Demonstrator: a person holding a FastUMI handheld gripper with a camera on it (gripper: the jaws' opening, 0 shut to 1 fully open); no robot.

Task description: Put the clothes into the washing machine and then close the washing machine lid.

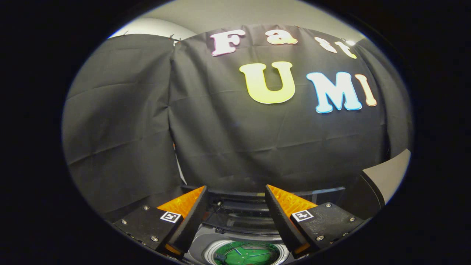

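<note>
Below the tongs: washing machine (245, 243), its round drum mouth between and just under the two fingers, green showing inside.
Tongs (235, 206): spread wide, nothing held; both fingers point forward over the machine's opening, touching nothing.
Green item (247, 255): lies down in the drum; whether it is the clothing or part of the drum itself cannot be told from this angle.
Lid (279, 195): the dark glassy panel just beyond the fingertips looks like the lid standing raised at the back of the opening; its hinge is hidden.
Backdrop: black cloth wall (257, 140) close behind the machine; a pale slanted panel (390, 173) stands off to the right.
Likely step: with the tongs empty above the open drum, either fetching clothes or going for the lid. If the green is the garment, the lid is what remains.
How to do it well: approach the lid's upper edge from behind or above, with one finger or a light pinch on its rim, and guide it forward and down in the arc its hinge allows.
Care: keep the fingers out of the gap as the lid drops; ease it onto the rim, and check that no cloth hangs over the drum mouth.
</note>
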